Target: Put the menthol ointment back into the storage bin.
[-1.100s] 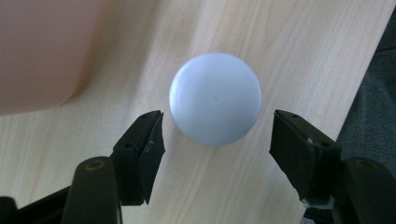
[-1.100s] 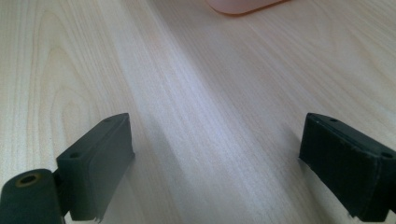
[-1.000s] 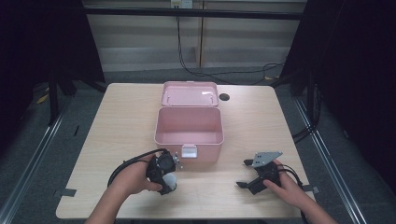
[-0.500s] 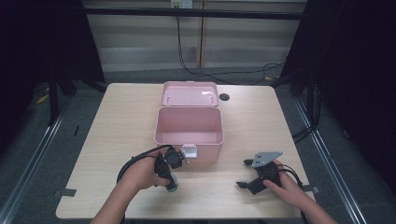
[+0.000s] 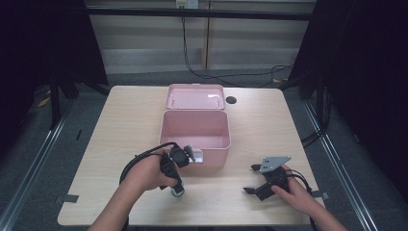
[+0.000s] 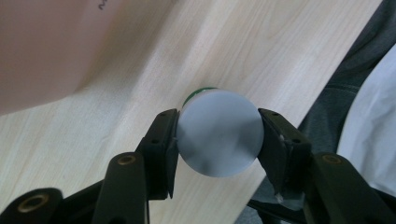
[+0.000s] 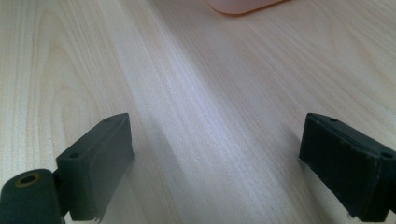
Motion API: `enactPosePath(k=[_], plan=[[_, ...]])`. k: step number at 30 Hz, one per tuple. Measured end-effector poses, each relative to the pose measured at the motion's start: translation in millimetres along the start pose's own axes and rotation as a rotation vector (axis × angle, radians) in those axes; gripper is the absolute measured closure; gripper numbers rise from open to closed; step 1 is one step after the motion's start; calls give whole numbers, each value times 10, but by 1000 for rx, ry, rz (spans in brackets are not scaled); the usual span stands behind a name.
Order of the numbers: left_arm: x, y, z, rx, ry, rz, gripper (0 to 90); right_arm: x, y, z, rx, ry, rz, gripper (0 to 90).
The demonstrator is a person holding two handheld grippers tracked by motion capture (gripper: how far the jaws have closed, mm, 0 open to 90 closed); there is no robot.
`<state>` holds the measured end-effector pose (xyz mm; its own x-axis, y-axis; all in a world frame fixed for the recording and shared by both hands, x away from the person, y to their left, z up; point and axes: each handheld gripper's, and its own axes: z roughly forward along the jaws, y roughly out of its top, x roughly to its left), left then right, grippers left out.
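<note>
Pale grey-white, round and flat on its visible face, the small bottle (image 6: 219,132) sits squarely between the two black jaws of the left gripper (image 6: 218,140) in the left gripper view. Both pads press on its sides: one jaw touches its left flank, the other its right, with no gap visible on either side. A thin green band shows at the bottle's far edge, just above the pale face. The jaws have just been closing, and they now clamp the bottle. Light wood of the table (image 6: 261,51) lies beyond it; whether the bottle touches the wood cannot be told from this view.

High view: the left gripper (image 5: 177,185) points downward in the person's left hand (image 5: 146,173), near the front edge of the table (image 5: 125,115). The bottle (image 5: 178,192) shows as a small pale-and-green thing at the jaw tips, just in front of the pink box (image 5: 195,132) and a little to the left of its metal latch (image 5: 197,155). The box stands open, its lid (image 5: 196,96) laid back flat toward the far side; the bottle is outside it.

Right gripper (image 5: 254,180): rests low over the table at front right, held in the right hand (image 5: 296,195), well apart from the box. In the right gripper view its jaws stand wide apart with bare wood (image 7: 210,121) between them, holding nothing.
</note>
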<state>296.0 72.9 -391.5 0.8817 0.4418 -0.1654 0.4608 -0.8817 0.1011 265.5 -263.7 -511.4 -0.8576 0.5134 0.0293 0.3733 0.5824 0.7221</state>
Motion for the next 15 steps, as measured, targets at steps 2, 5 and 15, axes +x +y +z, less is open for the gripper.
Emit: enactPosePath(k=[2, 5, 15], plan=[[6, 11, -66, -3, 2, -9, 504, 0, 0, 0, 0, 0, -1, 89], [24, 19, -169, 0, -9, -21, 504, -1, 0, 0, 0, 0, -2, 89], [84, 2, -510, -13, -15, -113, 504, -1, 0, 0, 1, 0, -1, 89]])
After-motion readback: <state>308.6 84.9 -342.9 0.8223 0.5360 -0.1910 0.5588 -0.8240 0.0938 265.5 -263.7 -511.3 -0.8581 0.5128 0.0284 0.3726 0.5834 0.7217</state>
